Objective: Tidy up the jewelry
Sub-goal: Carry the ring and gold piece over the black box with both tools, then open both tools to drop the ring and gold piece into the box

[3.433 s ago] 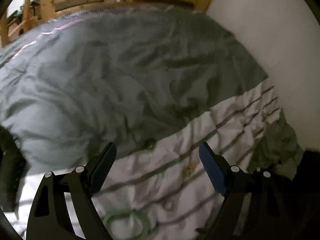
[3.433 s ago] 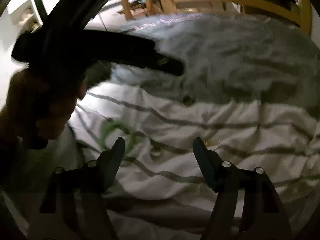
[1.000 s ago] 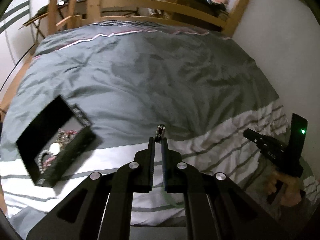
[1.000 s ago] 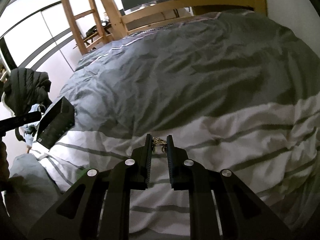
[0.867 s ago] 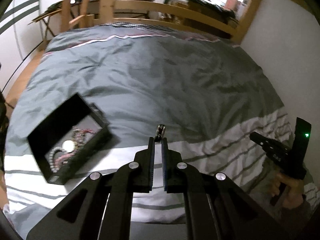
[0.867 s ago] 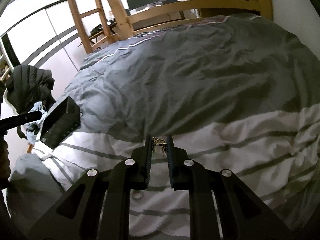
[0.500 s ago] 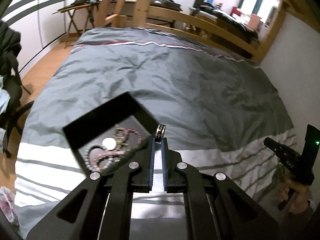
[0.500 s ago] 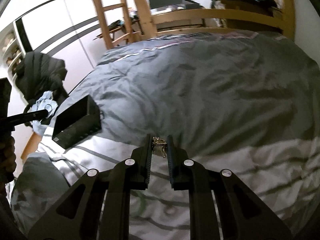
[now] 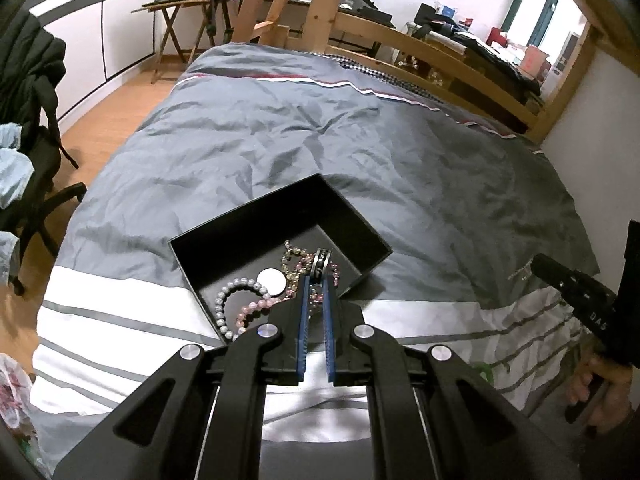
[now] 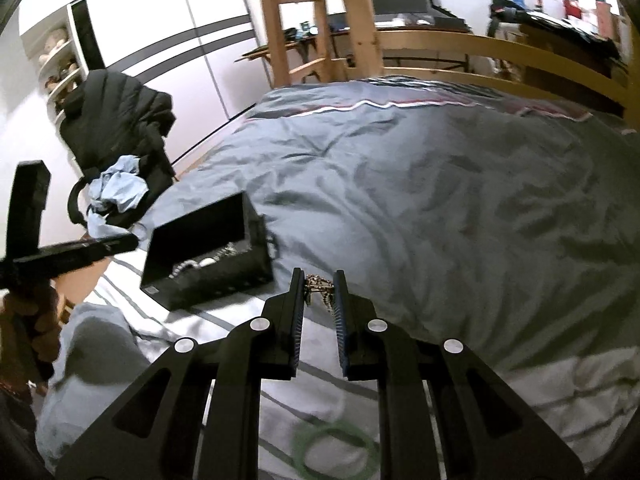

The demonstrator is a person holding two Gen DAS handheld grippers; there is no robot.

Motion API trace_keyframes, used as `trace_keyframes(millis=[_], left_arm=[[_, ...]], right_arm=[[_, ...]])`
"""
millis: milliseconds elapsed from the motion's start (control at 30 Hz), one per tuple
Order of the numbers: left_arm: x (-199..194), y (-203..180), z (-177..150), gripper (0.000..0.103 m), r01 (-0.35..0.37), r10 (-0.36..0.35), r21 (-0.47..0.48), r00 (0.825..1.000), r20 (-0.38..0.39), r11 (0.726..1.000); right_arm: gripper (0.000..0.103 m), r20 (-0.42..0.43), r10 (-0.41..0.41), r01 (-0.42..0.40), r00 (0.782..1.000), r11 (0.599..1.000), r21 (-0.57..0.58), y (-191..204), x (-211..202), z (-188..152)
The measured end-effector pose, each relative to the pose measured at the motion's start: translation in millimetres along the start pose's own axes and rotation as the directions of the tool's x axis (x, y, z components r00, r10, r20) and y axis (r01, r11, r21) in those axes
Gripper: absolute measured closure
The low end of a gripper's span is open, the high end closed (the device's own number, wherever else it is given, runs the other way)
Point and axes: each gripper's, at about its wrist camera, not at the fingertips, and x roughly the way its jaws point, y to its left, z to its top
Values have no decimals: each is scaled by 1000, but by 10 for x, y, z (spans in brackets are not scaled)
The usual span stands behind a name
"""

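The left gripper (image 9: 317, 276) has its jaws nearly together, pinching a dark metal ring with a silver band (image 9: 322, 261) upright at the very tips. Seen from the left wrist, the ring hangs over the near right part of an open black rectangular box (image 9: 352, 216), which already holds a pale grey bead bracelet (image 9: 224, 304), a pink bead bracelet (image 9: 256, 307), a white round disc (image 9: 272, 281) and a tangle of small coloured beads (image 9: 294, 260).

The right gripper (image 10: 319, 285) is closed to a narrow gap on a small gold chain piece (image 10: 320, 286), which dangles a little between its pads. It hangs above the grey and white striped duvet (image 10: 440, 208), to the right of the box and just nearer. A green ring-shaped bangle (image 10: 332, 452) lies on the white stripes near the camera. A wooden bed frame (image 9: 440, 56) runs along the far side.
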Motion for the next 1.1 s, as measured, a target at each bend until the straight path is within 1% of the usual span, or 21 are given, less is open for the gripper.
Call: trace_keyframes(millis=[267, 533, 733, 967, 1000, 1067, 1100], left_arm=[[105, 173, 2, 97, -2, 1, -26, 1000, -15, 1000], [179, 286, 38, 97, -3, 2, -27, 999, -33, 1000], [231, 363, 69, 97, -8, 6, -24, 999, -45, 1000], [292, 425, 52, 97, -28, 26, -28, 998, -57, 999], [291, 424, 60, 97, -30, 29, -27, 998, -55, 999], [276, 422, 70, 97, -29, 28, -27, 998, -50, 999], [265, 422, 71, 97, -25, 24, -29, 998, -49, 999]], right_arm=[[88, 11, 81, -81, 997, 995, -50, 418, 283, 332], [88, 2, 157, -157, 988, 985, -78, 780, 632, 506], [88, -35, 195, -198, 980, 976, -87, 960, 882, 475], [88, -84, 232, -240, 969, 966, -100, 1121, 1178, 315], [87, -89, 234, -243, 968, 964, -104, 1138, 1193, 298], [86, -93, 209, -219, 974, 968, -120, 1175, 1256, 259], [83, -99, 208, -220, 973, 968, -120, 1182, 1279, 246]])
